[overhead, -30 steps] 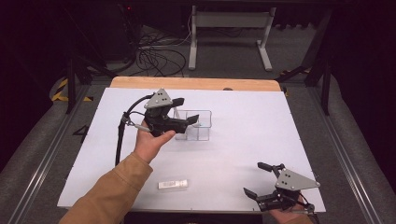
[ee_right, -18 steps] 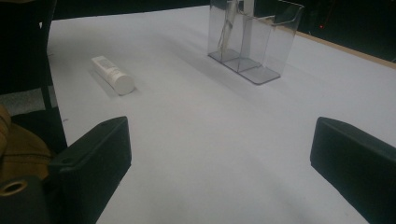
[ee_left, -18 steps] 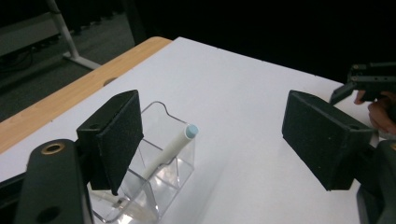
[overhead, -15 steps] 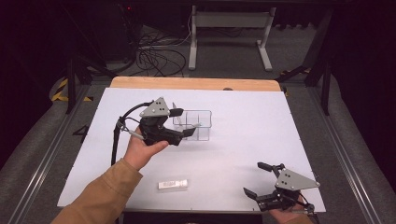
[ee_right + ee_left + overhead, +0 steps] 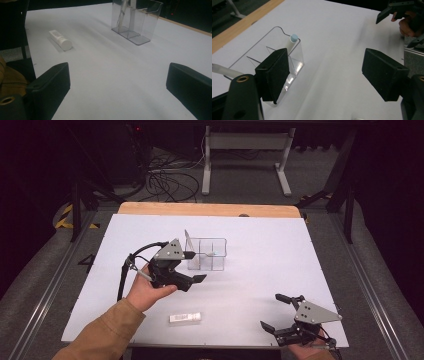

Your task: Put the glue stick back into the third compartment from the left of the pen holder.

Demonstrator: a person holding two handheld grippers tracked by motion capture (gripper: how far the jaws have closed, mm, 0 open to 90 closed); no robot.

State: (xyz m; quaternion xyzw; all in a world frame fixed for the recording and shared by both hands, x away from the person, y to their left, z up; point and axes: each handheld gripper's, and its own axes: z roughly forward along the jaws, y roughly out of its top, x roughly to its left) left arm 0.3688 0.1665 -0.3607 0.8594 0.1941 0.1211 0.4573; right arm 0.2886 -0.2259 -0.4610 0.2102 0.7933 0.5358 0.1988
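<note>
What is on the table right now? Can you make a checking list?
Surface: white table, wooden strip at its far edge.
Job's things: clear organizer holding slim items; white tube lying flat near the front edge.
Clutter: nothing seen.
Grippers: left gripper open, nothing between the jaws, beside the organizer; right gripper open, empty, at the front right corner.
Cables: black cable trailing from the left gripper; tangled floor cables.
Surroundings: dark room, metal stand behind.

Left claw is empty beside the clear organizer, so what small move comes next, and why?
Probably swing the left claw toward the near table edge and down to the small white tube lying flat there. The jaws stand open with nothing between them, the clear plastic compartment organizer already holds a pale stick-like item, and the tube is the one loose thing on the white tabletop.
</note>
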